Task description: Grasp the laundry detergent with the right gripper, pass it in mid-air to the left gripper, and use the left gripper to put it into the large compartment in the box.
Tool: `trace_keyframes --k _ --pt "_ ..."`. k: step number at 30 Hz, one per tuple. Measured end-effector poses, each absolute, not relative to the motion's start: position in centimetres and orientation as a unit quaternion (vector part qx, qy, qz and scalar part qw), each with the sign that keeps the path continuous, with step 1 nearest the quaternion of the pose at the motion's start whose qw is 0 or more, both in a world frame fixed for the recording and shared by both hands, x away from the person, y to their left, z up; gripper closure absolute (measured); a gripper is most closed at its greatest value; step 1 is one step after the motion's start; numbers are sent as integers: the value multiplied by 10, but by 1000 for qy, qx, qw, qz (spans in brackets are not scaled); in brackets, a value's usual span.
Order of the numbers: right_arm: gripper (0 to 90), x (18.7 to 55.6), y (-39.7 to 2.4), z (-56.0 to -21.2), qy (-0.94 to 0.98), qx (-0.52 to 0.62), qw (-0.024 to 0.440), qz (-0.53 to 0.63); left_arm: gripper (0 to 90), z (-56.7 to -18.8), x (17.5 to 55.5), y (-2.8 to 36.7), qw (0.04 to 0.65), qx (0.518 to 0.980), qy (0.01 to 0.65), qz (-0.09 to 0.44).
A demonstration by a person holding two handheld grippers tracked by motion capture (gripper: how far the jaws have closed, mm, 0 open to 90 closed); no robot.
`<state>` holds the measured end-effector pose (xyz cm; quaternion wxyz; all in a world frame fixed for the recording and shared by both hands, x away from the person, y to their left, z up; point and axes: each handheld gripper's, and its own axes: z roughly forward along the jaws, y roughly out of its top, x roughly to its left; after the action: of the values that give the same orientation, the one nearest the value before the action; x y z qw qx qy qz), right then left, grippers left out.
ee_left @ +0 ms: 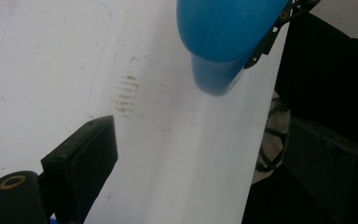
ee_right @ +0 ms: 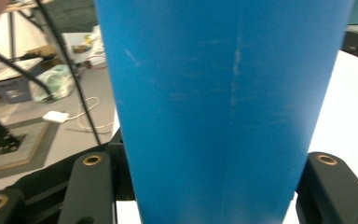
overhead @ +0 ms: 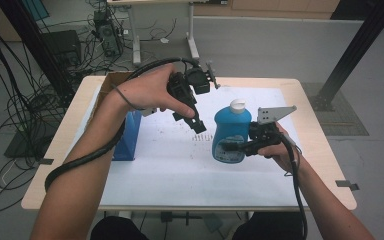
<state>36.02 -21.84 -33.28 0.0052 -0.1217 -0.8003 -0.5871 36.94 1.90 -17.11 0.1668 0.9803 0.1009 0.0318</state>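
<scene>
Clamping: right tongs (overhead: pixel 232 146) on blue bottle (overhead: pixel 231 131) | left tongs (overhead: pixel 198 125) apart | bottle's cap cropped close-up

grey floor (overhead: pixel 260 45), tangled cables (overhead: pixel 15 100), wooden table (overhead: pixel 310 130)

We see a blue plastic bottle (overhead: pixel 230 131) with a white cap (overhead: pixel 237 104), standing upright, cap on, a label low on its front. It sits right of the table's middle over the white sheet, clamped at its lower body; whether its base touches the sheet we can't tell. Up close its blue wall (ee_right: pixel 214 107) looks scuffed, with faint pale scratches.
</scene>
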Motion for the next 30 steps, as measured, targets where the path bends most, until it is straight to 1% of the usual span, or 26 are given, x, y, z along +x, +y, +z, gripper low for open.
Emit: trace_keyframes --k 4,8,20,30 --pt "435 362 -218 -326 -805 -101 14 -584 105 -170 367 15 167 983 72 25" --pt "436 364 -215 -323 -808 -89 18 -582 104 -169 367 12 163 984 62 21" --pt "436 363 -198 -319 -817 -60 37 -572 105 -169 363 6 156 986 48 15" --pt "436 361 -186 -316 -818 -47 42 -572 104 -171 361 -1 155 987 39 10"
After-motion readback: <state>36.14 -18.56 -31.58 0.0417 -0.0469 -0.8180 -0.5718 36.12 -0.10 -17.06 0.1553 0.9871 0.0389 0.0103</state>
